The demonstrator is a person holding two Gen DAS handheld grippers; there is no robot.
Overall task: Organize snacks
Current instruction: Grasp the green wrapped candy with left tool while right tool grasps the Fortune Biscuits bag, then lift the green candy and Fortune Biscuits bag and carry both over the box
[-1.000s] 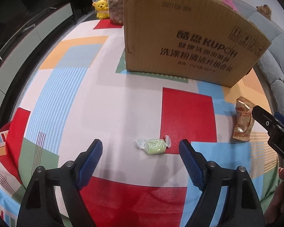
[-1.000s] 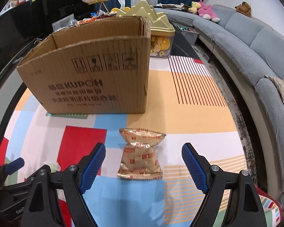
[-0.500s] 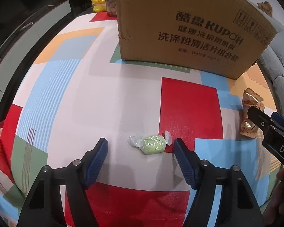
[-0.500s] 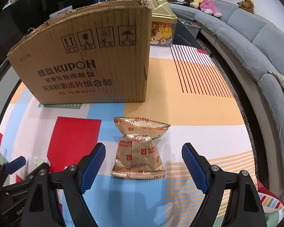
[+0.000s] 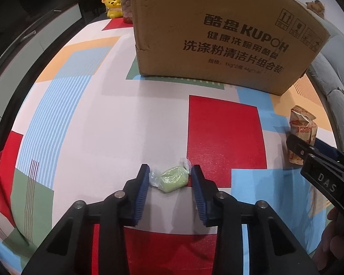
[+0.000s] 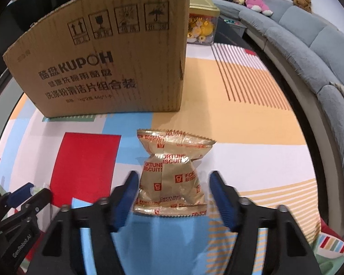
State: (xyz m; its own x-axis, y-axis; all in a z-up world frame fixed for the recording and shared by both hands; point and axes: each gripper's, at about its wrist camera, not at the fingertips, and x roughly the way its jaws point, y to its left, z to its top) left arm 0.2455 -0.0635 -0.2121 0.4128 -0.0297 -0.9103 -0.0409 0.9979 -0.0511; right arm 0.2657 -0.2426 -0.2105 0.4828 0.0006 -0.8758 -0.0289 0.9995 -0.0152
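A green candy (image 5: 173,178) in a clear twist wrapper lies on the patterned tablecloth (image 5: 103,114). My left gripper (image 5: 169,178) is closing on it, and both blue pads touch the wrapper's twisted ends. A gold Fortune Biscuits packet (image 6: 172,176) lies to the right. My right gripper (image 6: 174,190) straddles its lower half with jaws closing; a gap shows at the right pad. The cardboard box (image 5: 217,34) stands upright behind both snacks. The left gripper (image 6: 35,190) shows at the right wrist view's lower left. The right gripper (image 5: 307,142) shows beside the packet (image 5: 300,123).
A yellow bear toy (image 5: 113,5) and a jar of snacks (image 5: 126,6) stand behind the box's left corner. A gold-lidded container (image 6: 201,25) sits behind the box (image 6: 103,57). A grey sofa (image 6: 309,45) with plush toys (image 6: 254,0) curves past the table's right edge.
Both grippers have narrowed, the left onto the green candy, the right around the gold packet. The right gripper has sunk closer to the packet; the box looms larger in both views.
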